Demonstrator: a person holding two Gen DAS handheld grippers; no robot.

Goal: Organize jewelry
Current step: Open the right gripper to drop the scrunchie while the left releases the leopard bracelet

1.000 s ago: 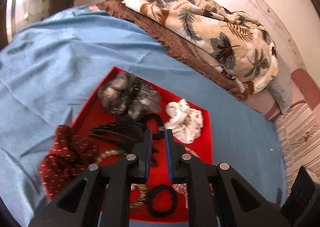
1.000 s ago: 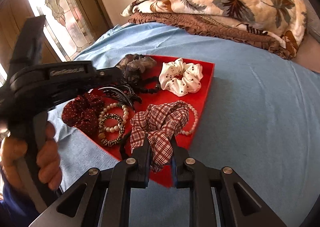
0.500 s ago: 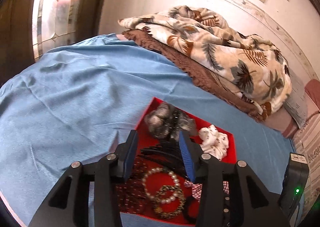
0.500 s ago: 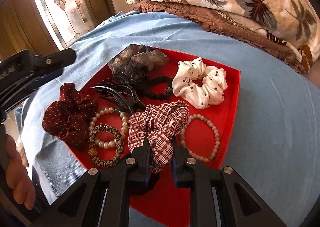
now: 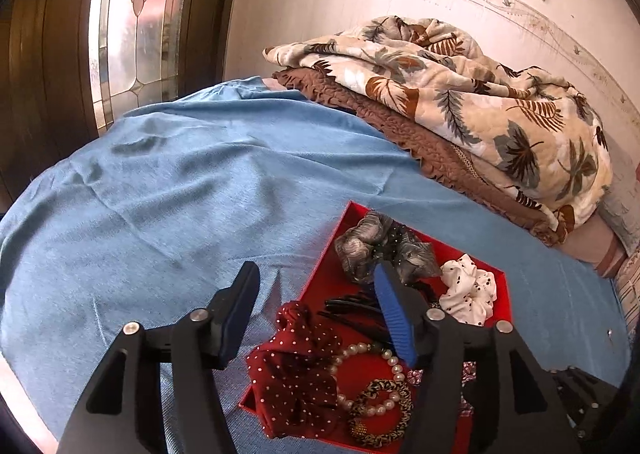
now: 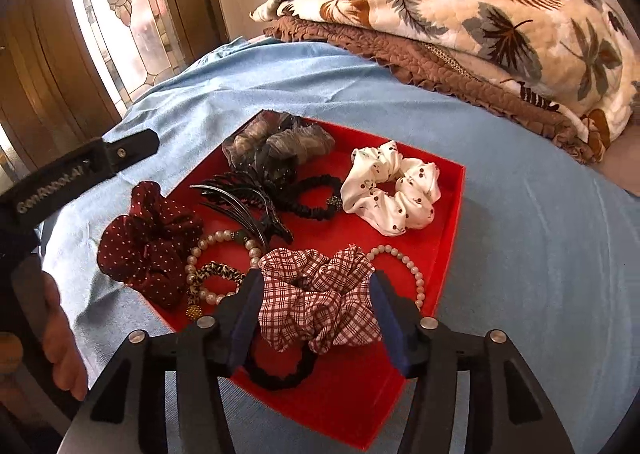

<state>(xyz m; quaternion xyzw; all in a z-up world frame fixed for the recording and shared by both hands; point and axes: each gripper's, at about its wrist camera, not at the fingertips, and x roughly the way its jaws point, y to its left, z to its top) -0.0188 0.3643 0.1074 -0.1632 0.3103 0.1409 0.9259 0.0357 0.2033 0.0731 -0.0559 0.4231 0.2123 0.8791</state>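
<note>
Change since earlier: both grippers have just been opening — the right gripper [image 6: 314,306] has let go of the plaid scrunchie [image 6: 316,294] it pinched a second ago, and the left gripper [image 5: 316,310] has swung away from the red tray [image 5: 332,274].
Left wrist view: jaws stand apart with nothing between the pads; its aim straddles the tray's left edge and the blue bedsheet [image 5: 180,194]. Dark red dotted scrunchie [image 5: 292,370] spills over the tray's near-left corner; pearl bracelet [image 5: 376,358], leopard-print bracelet [image 5: 380,410], grey scrunchie [image 5: 380,246] and white scrunchie [image 5: 468,294] lie inside.
Right wrist view: jaws parted on either side of the plaid scrunchie, which rests in the tray, no longer squeezed. Black claw clip [image 6: 244,198], black hair ties [image 6: 308,198] and a second pearl bracelet [image 6: 404,266] sit around it.
Progress: every piece in view appears gathered in the tray — probably near done; only the overhanging red scrunchie looks left to tuck in.
</note>
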